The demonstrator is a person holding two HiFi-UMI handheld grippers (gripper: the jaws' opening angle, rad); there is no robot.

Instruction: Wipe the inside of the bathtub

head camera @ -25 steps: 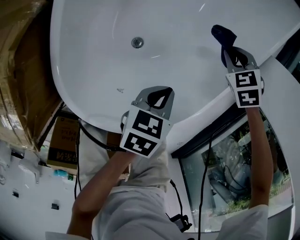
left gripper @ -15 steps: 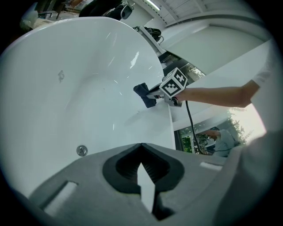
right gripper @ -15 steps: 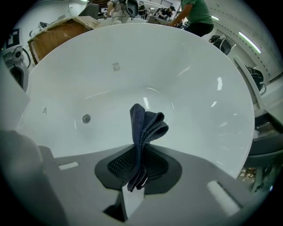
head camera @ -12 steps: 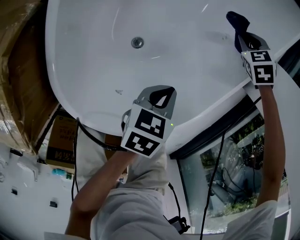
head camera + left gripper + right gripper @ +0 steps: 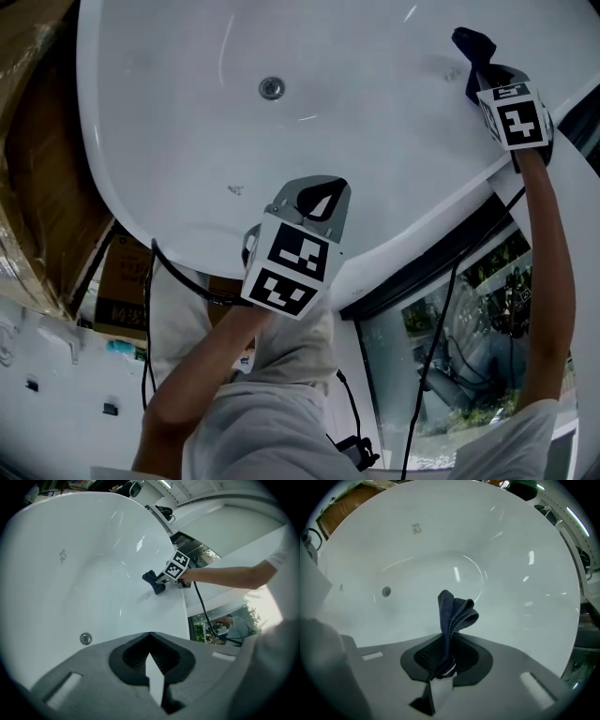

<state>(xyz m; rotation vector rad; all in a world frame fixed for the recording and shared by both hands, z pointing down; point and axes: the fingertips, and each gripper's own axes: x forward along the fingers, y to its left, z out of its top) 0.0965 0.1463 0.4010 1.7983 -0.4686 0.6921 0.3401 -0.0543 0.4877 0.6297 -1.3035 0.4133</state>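
- The right claw (image 5: pixel 475 67) is clenched on a dark blue folded cloth (image 5: pixel 469 42). The right gripper view shows the fold pinched between the jaws and standing up out of them.
- The cloth sits high on the inner wall of the bathtub (image 5: pixel 328 131), on the person's right side just inside the rim. It looks pressed against the wall, though actual contact is hard to confirm.
- The key relation is that nearly all of the bare white basin lies down and to the person's left of the cloth, toward the drain (image 5: pixel 271 88), which is well apart from it. A wiping stroke would likely have to run that way, down the slope.
- The cloth's long axis follows the jaws and points into the wall.
- The right arm (image 5: pixel 539 272) is stretched almost straight across the rim, so I judge it has little reach left outward.
- The left claw (image 5: pixel 317 199) is closed on nothing and hovers over the near end of the tub. The left arm (image 5: pixel 202 366) is bent, and it is the nearer one to the drain.
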